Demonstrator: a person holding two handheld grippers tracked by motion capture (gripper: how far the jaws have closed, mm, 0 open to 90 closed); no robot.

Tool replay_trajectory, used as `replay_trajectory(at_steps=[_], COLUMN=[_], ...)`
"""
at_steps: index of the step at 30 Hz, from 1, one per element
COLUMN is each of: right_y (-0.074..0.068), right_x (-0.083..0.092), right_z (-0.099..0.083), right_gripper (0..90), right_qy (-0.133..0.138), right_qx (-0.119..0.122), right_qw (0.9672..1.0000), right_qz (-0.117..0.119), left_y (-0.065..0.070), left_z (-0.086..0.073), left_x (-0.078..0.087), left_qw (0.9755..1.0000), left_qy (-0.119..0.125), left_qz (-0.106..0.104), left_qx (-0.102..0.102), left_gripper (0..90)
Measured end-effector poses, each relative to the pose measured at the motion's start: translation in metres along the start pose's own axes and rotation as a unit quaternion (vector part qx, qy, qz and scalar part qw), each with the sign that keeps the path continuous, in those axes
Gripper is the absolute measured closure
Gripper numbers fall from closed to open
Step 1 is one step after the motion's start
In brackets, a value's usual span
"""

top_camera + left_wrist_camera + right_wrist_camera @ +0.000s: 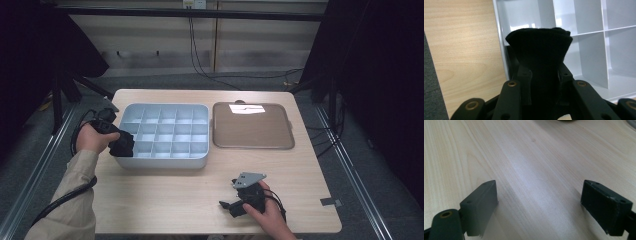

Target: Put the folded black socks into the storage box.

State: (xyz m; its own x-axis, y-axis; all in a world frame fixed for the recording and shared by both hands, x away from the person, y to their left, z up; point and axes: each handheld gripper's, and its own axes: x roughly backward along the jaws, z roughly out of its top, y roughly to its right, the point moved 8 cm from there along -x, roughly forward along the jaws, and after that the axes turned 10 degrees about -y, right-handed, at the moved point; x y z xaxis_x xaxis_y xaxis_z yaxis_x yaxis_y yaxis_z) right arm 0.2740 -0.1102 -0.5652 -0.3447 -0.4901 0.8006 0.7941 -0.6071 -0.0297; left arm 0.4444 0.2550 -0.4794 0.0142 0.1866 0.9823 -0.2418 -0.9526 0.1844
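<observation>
A black folded cloth [539, 50] is pinched between the jaws of my left gripper [543, 75], which is shut on it. In the high view that cloth [125, 146] hangs over the near-left corner compartment of a white divided organizer box [160, 162], and the left gripper [116, 140] comes in from the box's left side. The box's white partitions [589, 22] stand just behind the cloth. My right gripper [229, 194] rests on the wooden table near its front edge, pointing left. Its jaws [540, 200] stand wide open over bare wood with nothing between them.
A brown flat tray [252, 125] lies to the right of the organizer box, with a bright glare near its far edge. The wooden table [165, 200] has open room in front of the box. Dark cables and stands surround the table.
</observation>
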Motion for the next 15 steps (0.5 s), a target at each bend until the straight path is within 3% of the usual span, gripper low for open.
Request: replay_trajectory(at_steps=[15], right_y=[0.0], right_x=[0.0], right_z=[0.0], right_gripper=[13.4], right_qy=[0.0], right_qx=[0.001], right_qw=[1.0], right_qz=[0.0], left_y=[0.0], left_z=[0.0001], left_x=[-0.0071], left_qw=[1.0], left_qy=[-0.003], left_qz=[0.005], left_qx=[-0.002], left_gripper=[71.7])
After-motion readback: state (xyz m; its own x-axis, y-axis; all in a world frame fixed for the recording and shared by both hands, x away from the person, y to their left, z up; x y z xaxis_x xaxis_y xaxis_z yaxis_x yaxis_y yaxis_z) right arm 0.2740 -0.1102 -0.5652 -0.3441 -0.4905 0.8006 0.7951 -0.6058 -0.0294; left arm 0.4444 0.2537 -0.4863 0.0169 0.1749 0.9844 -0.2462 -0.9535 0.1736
